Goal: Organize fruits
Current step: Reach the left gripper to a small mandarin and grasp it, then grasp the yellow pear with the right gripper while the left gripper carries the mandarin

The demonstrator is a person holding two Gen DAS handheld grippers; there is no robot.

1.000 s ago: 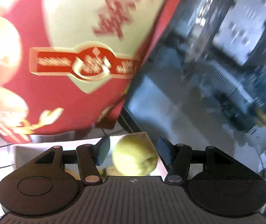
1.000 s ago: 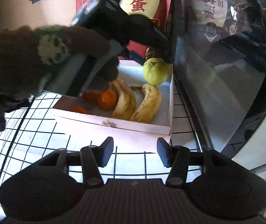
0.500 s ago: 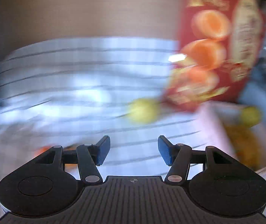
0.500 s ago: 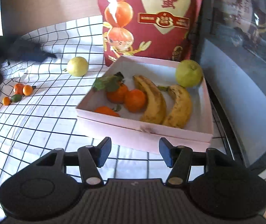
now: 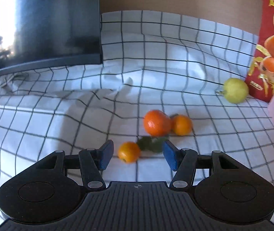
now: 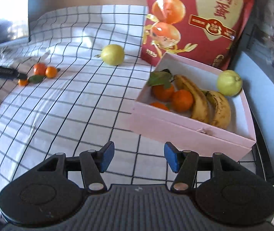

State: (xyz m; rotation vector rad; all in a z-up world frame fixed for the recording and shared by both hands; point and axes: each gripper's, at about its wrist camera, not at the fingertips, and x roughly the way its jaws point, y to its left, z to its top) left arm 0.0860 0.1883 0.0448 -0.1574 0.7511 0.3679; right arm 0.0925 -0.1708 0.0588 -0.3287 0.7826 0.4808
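My left gripper is open and empty, low over the checked cloth. A small orange lies between its fingertips, with a green leaf beside it. Two bigger oranges lie just beyond. A green pear lies further right by the red bag. My right gripper is open and empty, in front of the pink box. The box holds oranges, two bananas and a green pear. The loose pear and loose oranges lie on the cloth to the left.
A red snack bag stands behind the box. A dark monitor stands at the back left of the cloth. A dark glass panel borders the right side. The checked cloth is wrinkled.
My left gripper has left the pear in the box and swung left across the table, down to the loose oranges. My right gripper has turned a little to the left.
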